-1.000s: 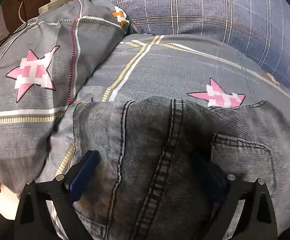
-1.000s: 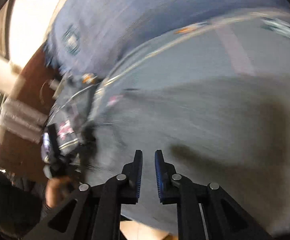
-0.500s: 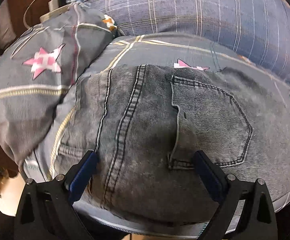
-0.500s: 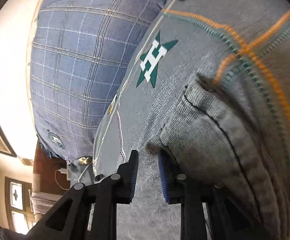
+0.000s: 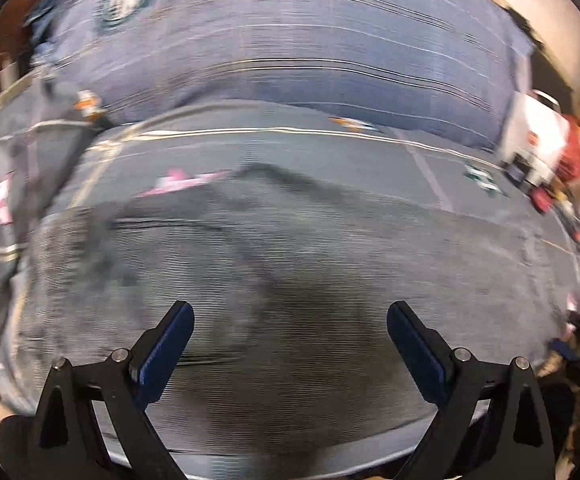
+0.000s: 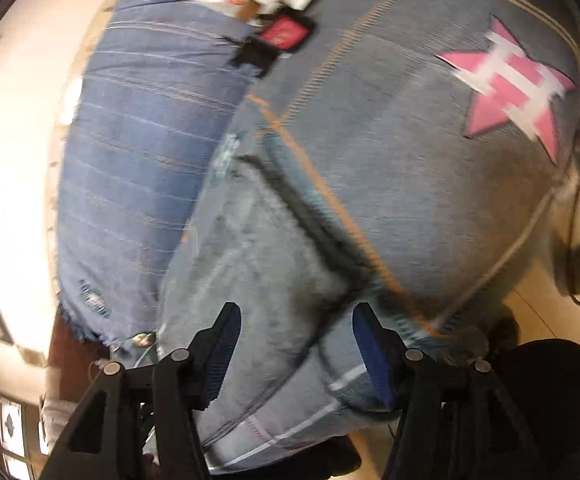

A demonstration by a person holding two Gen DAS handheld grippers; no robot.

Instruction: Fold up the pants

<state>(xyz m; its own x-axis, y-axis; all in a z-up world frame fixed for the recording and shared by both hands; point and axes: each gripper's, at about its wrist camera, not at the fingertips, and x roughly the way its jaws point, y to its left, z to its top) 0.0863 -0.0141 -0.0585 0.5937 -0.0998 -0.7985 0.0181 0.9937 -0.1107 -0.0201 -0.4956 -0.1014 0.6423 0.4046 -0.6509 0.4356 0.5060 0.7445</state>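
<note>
Your grey star-print bedspread (image 5: 329, 152) covers the bed, the blue plaid blanket (image 5: 290, 40) behind it. The grey jeans (image 5: 290, 264) lie flat on it. Your left tongs (image 5: 290, 320) gape empty; your right tongs (image 6: 295, 320) have just been opening, jeans below them unpinched.

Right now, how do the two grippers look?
Both look alike. The left gripper has black angular arms with silver bolts, each ending in a flat blue ribbed pad. The right gripper has the same black arms, bolts and blue pads. No cables or markings show.
</note>
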